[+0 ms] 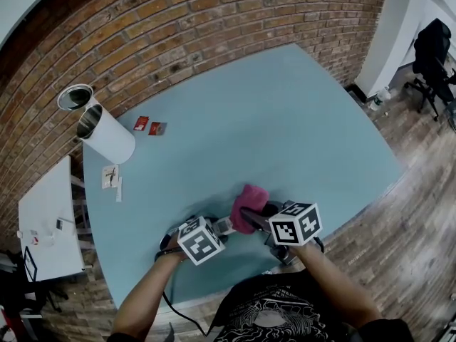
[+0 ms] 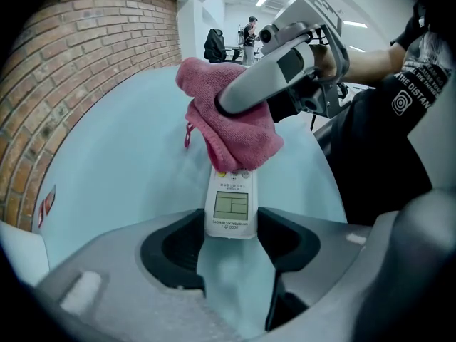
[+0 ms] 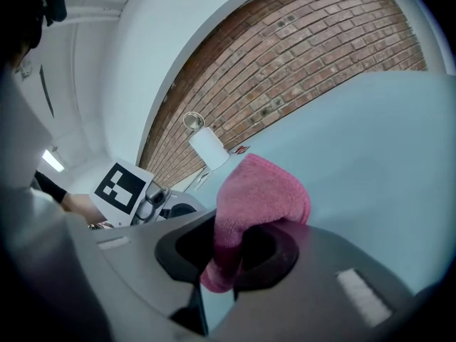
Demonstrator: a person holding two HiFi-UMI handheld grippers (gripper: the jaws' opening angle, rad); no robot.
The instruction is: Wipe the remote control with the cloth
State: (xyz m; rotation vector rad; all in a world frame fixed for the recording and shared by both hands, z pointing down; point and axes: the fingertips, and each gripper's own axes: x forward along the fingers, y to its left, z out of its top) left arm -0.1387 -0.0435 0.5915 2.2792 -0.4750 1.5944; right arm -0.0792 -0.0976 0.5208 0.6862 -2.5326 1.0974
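Red-brown brick wall [image 1: 178, 27] curves behind a pale blue worktop [image 1: 299, 120] that stands on a wood-plank floor [image 1: 406, 234]. Two white cylindrical tubes [image 1: 107, 134] and a pair of small red cards [image 1: 148, 125] lie near the worktop's far-left edge, with a white side table [image 1: 50, 219] off to the left and a black office chair [image 1: 434, 52] at far right. Near the front edge, the left gripper [image 2: 229, 225] has its fingers clamped on the display end of a slim white remote control [image 2: 231, 201]. The right gripper [image 3: 239, 246] has its fingers pinched on a pink terry cloth [image 3: 260, 191] bunched over the remote's far end. Only the remote's end is held, so a hard sideways stroke could lever or twist it out. The cloth is caught by a small fold and might pull free, and heavy pressure might press buttons.
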